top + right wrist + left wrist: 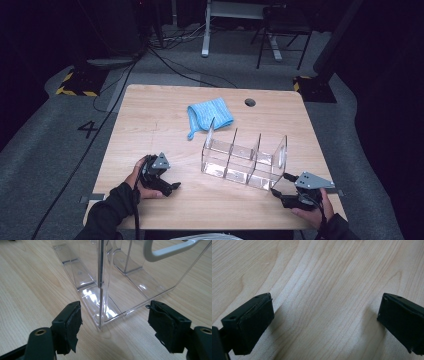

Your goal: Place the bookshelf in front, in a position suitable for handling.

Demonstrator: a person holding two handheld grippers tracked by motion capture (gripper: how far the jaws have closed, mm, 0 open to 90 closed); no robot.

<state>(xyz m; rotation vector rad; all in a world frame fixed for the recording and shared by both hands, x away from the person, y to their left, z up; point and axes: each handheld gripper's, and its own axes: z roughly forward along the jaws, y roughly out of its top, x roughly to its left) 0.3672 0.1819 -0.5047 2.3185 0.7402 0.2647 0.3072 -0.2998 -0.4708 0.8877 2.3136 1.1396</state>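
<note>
Since the clear plastic organizer point(245, 161) sits just right of the centre of the frame on the counter point(150, 120), with the right gripper point(280, 194) close to its near right corner, we judge the step in hand to be taking hold of that corner. In the right gripper view the jaws stand spread wide, one on either side of the upright corner edge, holding nothing and not yet touching the plastic. To do this well we should ease forward until one wall lies between the pads, then close gently, since thin clear plastic may slip or tip the divided tray. The right hand point(312, 212) lies low at the lower right of the frame, pointing up and left. The left gripper point(172, 187) rests at the lower left, well apart from the organizer, its jaws spread over bare wood. A blue cloth point(210, 116) lies beyond the organizer.
</note>
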